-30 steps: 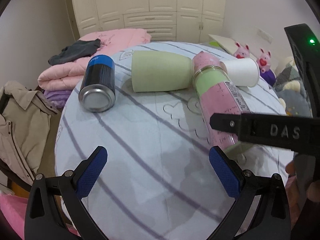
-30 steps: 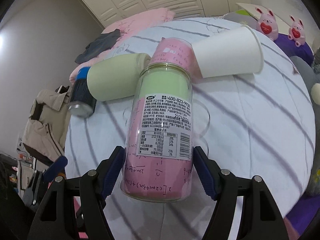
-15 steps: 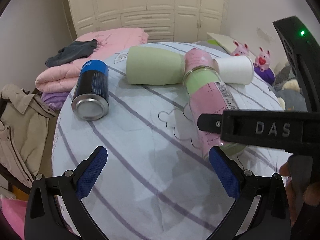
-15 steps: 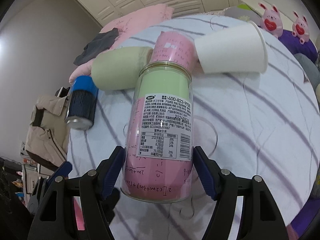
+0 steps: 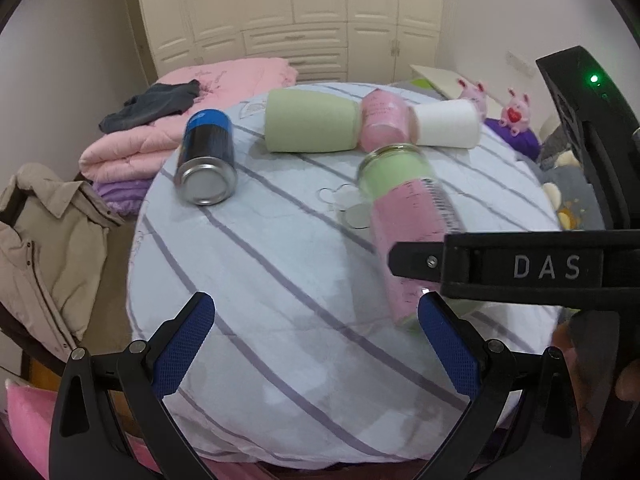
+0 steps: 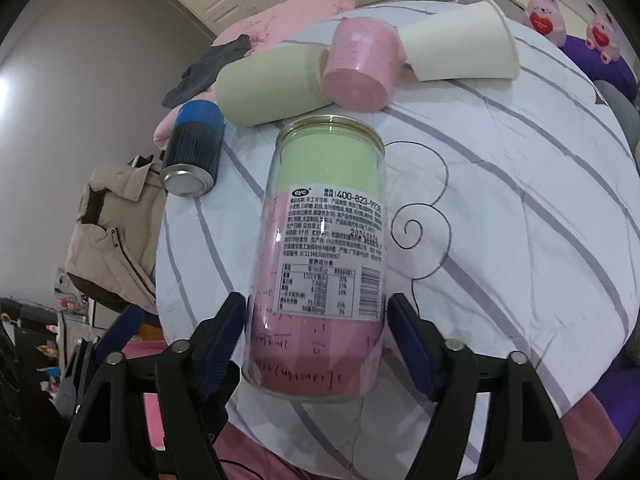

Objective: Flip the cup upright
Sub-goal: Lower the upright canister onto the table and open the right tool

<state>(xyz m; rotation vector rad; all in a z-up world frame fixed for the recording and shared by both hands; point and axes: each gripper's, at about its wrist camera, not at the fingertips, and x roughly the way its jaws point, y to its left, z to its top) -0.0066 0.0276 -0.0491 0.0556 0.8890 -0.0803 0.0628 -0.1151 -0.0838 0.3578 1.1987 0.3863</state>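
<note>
My right gripper (image 6: 316, 332) is shut on a clear jar (image 6: 324, 248) with green and pink filling and a printed label, held by its base and tilted above the round table (image 6: 520, 208). The jar also shows in the left wrist view (image 5: 404, 216), with the right gripper (image 5: 516, 268) across it. Behind it lie a green cup (image 6: 272, 84), a pink cup (image 6: 360, 64) and a white paper cup (image 6: 460, 48), all on their sides. My left gripper (image 5: 316, 344) is open and empty over the table's near edge.
A blue and black can (image 5: 206, 162) lies on its side at the table's left. Folded pink bedding (image 5: 160, 132) sits behind, a beige jacket (image 5: 40, 256) hangs at the left, and pink plush toys (image 6: 544, 12) sit at the back right.
My right gripper has lifted the jar up and back toward me, away from the pink cup it leaned against. My left gripper has risen and drawn back a little.
</note>
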